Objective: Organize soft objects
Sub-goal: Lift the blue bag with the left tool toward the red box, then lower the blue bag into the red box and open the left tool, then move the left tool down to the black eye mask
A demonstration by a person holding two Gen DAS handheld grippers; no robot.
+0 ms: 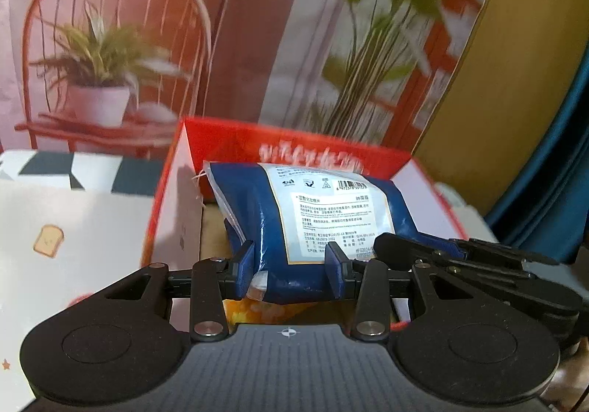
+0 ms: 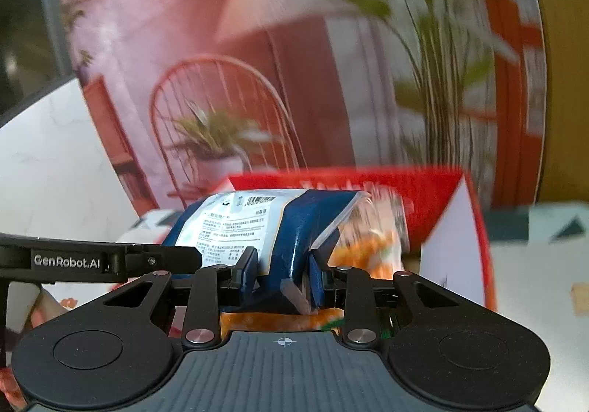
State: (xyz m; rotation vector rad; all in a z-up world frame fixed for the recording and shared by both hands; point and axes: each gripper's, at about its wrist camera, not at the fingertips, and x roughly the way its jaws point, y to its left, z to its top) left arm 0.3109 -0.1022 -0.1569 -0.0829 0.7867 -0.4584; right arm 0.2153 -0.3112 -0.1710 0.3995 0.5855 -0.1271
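A soft blue pouch with a white printed label [image 1: 313, 213] is held over an open red box [image 1: 294, 150]. My left gripper [image 1: 291, 266] is shut on the pouch's near end. My right gripper [image 2: 283, 274] is shut on the same blue pouch [image 2: 257, 224] from its other side. The right gripper's black body also shows at the right of the left wrist view [image 1: 478, 257]. An orange and white packet [image 2: 371, 239] lies inside the red box [image 2: 452, 228], behind and under the pouch.
The box's white side flaps [image 1: 173, 220] stand open. A white cloth with a toast print [image 1: 48, 246] covers the table to the left. A pink backdrop printed with a chair and plants [image 1: 110, 55] stands behind. A blue curtain [image 1: 552, 172] hangs at the right.
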